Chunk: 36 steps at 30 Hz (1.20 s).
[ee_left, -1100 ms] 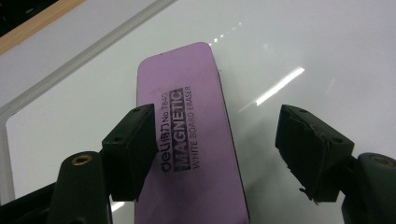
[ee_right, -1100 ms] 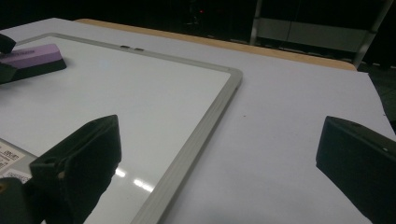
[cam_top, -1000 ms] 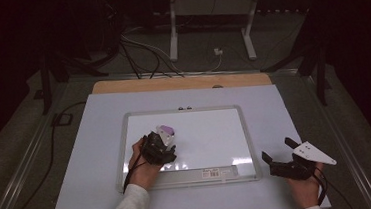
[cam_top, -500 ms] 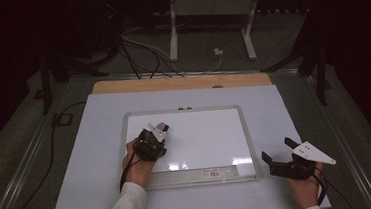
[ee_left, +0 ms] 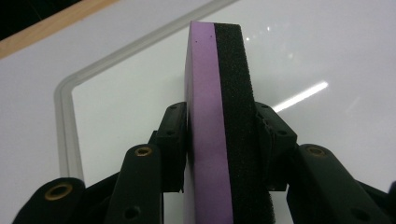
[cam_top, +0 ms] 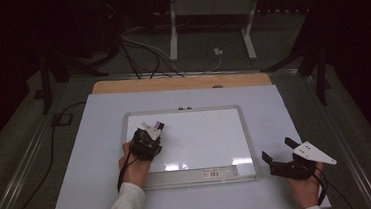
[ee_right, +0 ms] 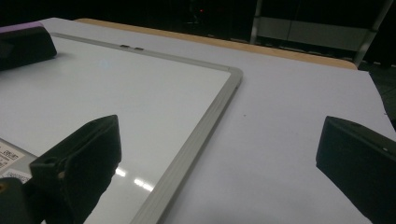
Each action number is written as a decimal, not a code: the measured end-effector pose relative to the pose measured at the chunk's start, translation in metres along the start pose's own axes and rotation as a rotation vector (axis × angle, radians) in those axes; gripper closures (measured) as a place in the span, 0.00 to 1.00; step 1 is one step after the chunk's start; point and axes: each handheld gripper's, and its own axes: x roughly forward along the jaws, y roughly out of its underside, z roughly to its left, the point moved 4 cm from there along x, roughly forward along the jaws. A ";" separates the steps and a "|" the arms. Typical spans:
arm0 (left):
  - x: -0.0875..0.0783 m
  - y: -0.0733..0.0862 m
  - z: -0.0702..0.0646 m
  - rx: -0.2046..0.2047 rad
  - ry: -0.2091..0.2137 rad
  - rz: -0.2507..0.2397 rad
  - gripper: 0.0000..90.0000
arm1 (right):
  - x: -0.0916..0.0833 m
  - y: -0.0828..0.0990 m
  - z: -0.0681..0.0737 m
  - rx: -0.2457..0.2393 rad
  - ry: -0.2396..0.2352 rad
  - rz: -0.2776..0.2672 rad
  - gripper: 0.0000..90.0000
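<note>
Left gripper view: eraser [ee_left: 219,126] clamped between tool pads.

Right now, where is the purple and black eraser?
The eraser is clamped between the jaws of the left gripper, over the left part of the whiteboard near its top left corner in the high view.

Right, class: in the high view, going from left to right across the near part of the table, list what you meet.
Left gripper clamped on the purple and black eraser → bare middle of the whiteboard → barcode label on its bottom frame → right gripper, jaws apart, on the white table.
</note>
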 end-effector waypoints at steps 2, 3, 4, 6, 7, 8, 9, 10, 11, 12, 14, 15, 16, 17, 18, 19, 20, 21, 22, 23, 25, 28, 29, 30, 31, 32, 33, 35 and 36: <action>-0.001 0.000 0.001 -0.005 0.002 -0.003 0.68 | 0.000 0.000 0.000 -0.001 0.000 0.000 0.00; -0.002 0.001 0.002 -0.009 0.000 -0.002 0.70 | 0.000 0.000 0.000 -0.001 0.000 0.000 0.00; -0.003 0.001 0.002 -0.012 -0.002 0.000 0.70 | 0.000 0.000 0.000 -0.001 0.000 0.000 0.00; -0.004 0.002 0.003 -0.010 -0.009 0.002 0.70 | 0.000 0.000 0.000 -0.001 0.000 0.000 0.00; -0.005 0.002 0.004 -0.015 -0.013 0.005 0.70 | 0.000 0.000 0.000 -0.001 0.000 0.001 0.00; -0.006 0.003 0.005 -0.021 -0.008 0.003 0.70 | 0.000 0.000 0.000 -0.001 0.000 0.001 0.00; -0.006 0.003 0.005 -0.030 -0.004 0.001 0.71 | 0.000 0.000 0.000 -0.001 0.000 0.000 0.00; -0.007 0.004 0.006 -0.036 -0.004 0.002 0.71 | 0.000 0.000 0.000 -0.001 0.000 0.000 0.00; -0.008 0.005 0.007 -0.047 0.001 0.003 0.71 | 0.000 0.000 0.000 -0.001 -0.001 0.000 0.00; -0.009 0.006 0.007 -0.057 0.007 0.002 0.71 | 0.000 0.000 0.000 0.000 0.000 0.001 0.00; -0.012 0.007 0.009 -0.067 0.008 0.002 0.71 | 0.000 0.000 0.000 0.000 0.000 0.001 0.00; -0.013 0.008 0.009 -0.072 0.011 0.001 0.71 | 0.000 0.000 0.000 0.001 -0.001 0.001 0.00; -0.015 0.009 0.010 -0.080 0.015 -0.002 0.71 | 0.000 0.000 0.000 0.002 0.000 0.001 0.00; -0.017 0.010 0.010 -0.084 0.014 -0.004 0.71 | 0.000 0.000 0.000 0.001 0.000 0.000 0.00; -0.019 0.011 0.011 -0.086 0.011 -0.004 0.71 | 0.000 0.000 0.000 0.001 0.000 0.000 0.00; -0.021 0.012 0.012 -0.088 0.010 -0.006 0.71 | 0.000 0.000 0.000 -0.001 0.000 0.000 0.00; -0.022 0.013 0.012 -0.092 0.010 -0.007 0.71 | 0.000 0.000 0.001 0.001 -0.001 0.001 0.00; -0.024 0.014 0.013 -0.094 0.010 -0.009 0.71 | 0.000 0.000 0.001 0.000 -0.001 0.001 0.00; -0.026 0.015 0.013 -0.097 0.009 -0.010 0.71 | 0.000 0.000 0.001 0.001 -0.001 0.001 0.00; -0.027 0.016 0.014 -0.099 0.009 -0.012 0.71 | 0.000 0.000 0.001 -0.001 -0.002 0.000 0.00; -0.030 0.019 0.015 -0.107 0.008 -0.012 0.71 | 0.000 0.000 0.001 0.000 -0.001 0.000 0.00; -0.033 0.023 0.017 -0.124 0.002 -0.012 0.71 | 0.000 0.000 0.001 0.001 -0.001 0.000 0.00; -0.034 0.024 0.017 -0.129 0.000 -0.011 0.71 | 0.000 0.000 0.001 0.001 -0.001 0.001 0.00; -0.034 0.026 0.017 -0.134 -0.002 -0.010 0.71 | 0.000 0.000 0.001 0.001 -0.002 0.001 0.00; -0.035 0.027 0.018 -0.140 -0.001 -0.009 0.71 | 0.000 0.000 0.001 0.000 -0.002 0.001 0.00; -0.036 0.029 0.018 -0.150 -0.003 -0.011 0.71 | 0.000 0.000 0.001 -0.001 -0.002 0.002 0.00; -0.036 0.030 0.018 -0.156 -0.006 -0.006 0.71 | 0.000 0.000 0.001 -0.001 -0.003 0.001 0.00; -0.038 0.033 0.019 -0.172 -0.009 -0.005 0.71 | 0.000 0.000 0.001 0.000 -0.003 0.001 0.00; -0.039 0.034 0.020 -0.177 -0.013 -0.001 0.71 | 0.000 0.000 0.001 0.000 -0.003 0.002 0.00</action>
